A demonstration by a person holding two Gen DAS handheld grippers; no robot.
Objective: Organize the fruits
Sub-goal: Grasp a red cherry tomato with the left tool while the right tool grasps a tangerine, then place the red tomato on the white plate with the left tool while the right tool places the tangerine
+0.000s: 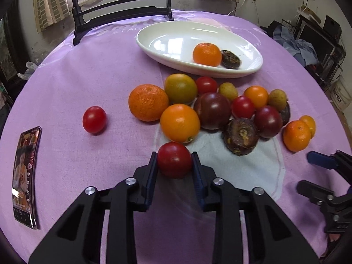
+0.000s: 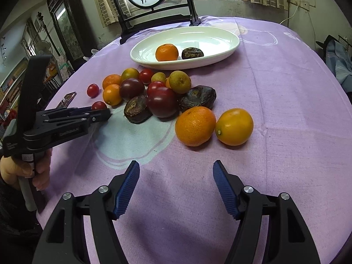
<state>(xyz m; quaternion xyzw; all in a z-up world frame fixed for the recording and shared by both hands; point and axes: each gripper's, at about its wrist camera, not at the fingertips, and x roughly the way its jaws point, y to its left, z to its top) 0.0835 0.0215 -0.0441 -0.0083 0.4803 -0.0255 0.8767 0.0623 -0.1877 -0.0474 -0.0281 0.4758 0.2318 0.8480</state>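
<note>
Left gripper (image 1: 175, 160) clamps a red tomato (image 1: 174, 159) just above the purple cloth (image 1: 88, 77), a phone (image 1: 25, 176) lying beside it. From the right wrist, the right gripper (image 2: 176, 176) gapes wide with nothing between its fingers, near a mandarin (image 2: 195, 125); only this view shows the hand (image 2: 26, 171) squeezing the left handle.

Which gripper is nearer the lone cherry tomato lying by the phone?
Left. The left gripper, shut on another tomato, sits just right of the lone tomato. The right gripper hangs open much farther off, past the fruit pile.
</note>
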